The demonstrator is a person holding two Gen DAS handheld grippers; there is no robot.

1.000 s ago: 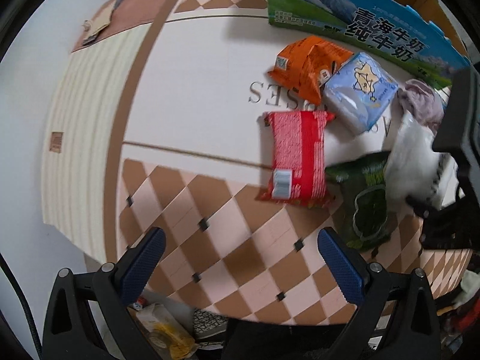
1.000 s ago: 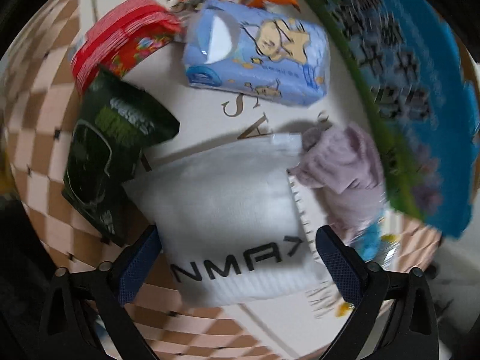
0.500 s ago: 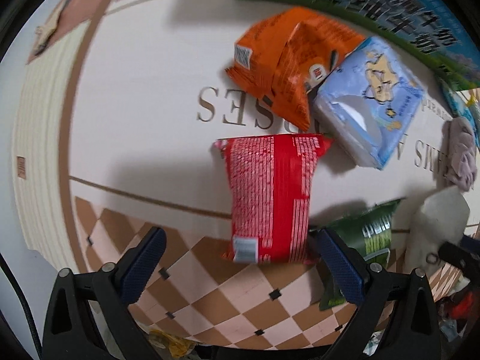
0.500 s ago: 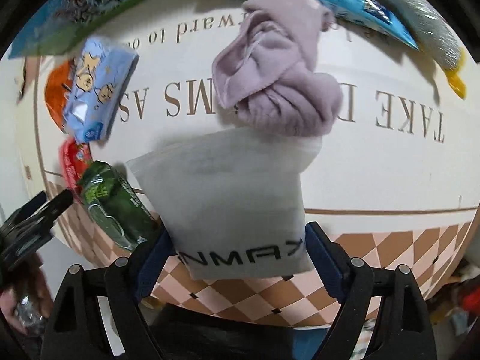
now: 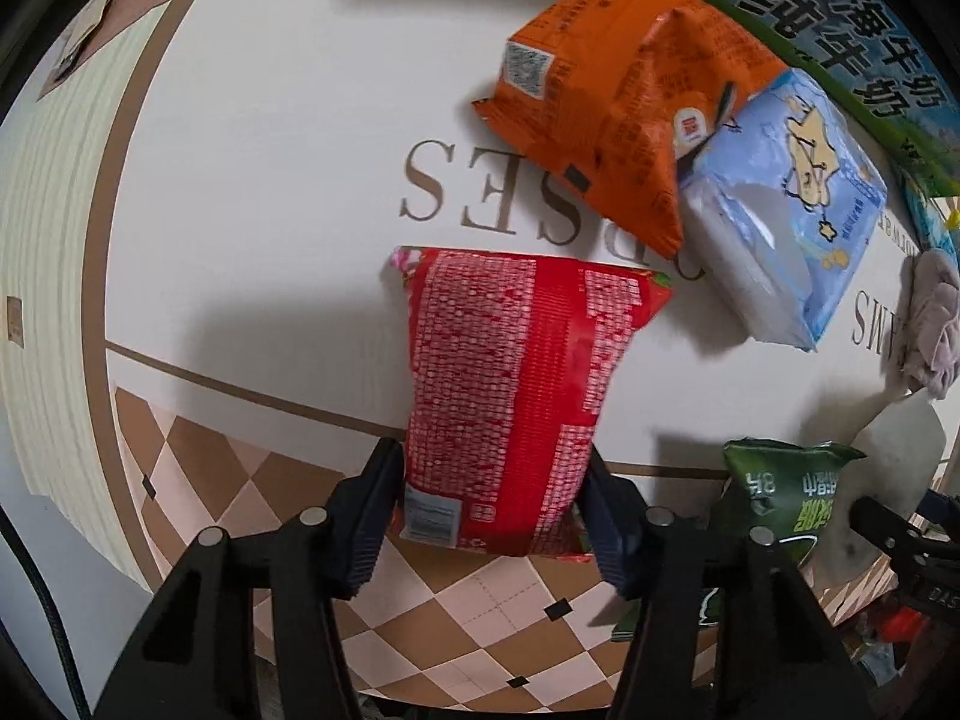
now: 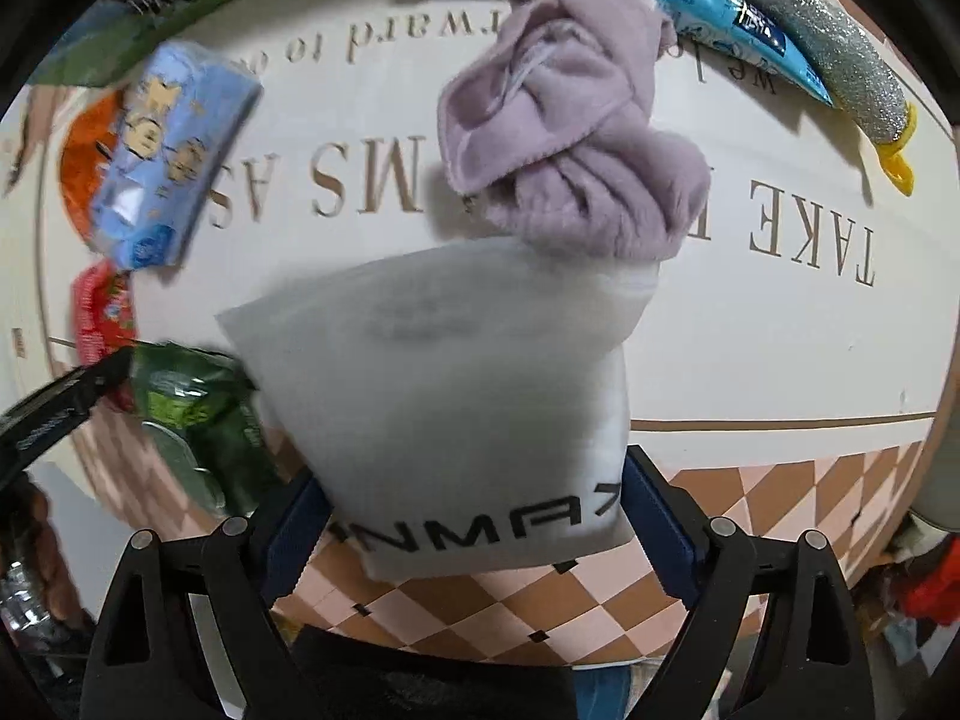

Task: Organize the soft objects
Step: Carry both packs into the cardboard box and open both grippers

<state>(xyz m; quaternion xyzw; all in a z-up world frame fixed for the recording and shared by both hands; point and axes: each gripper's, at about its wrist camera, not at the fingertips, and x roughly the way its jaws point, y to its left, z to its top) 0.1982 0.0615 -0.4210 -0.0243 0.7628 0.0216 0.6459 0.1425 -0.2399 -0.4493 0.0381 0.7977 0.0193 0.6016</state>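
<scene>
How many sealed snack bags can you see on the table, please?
3: the red bag clamped in the left gripper, the orange bag lying behind it, and the green bag at the table's front edge. Others may be hidden.

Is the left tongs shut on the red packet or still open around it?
Shut on it: the left tongs press both blue pads against the near end of the red packet, one on each side.

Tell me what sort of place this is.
Probably a home, likely a living or dining area: a printed tablecloth with decorative lettering covers the table, strewn with snack bags such as the red packet, a tissue pack and a milk carton box.
</scene>
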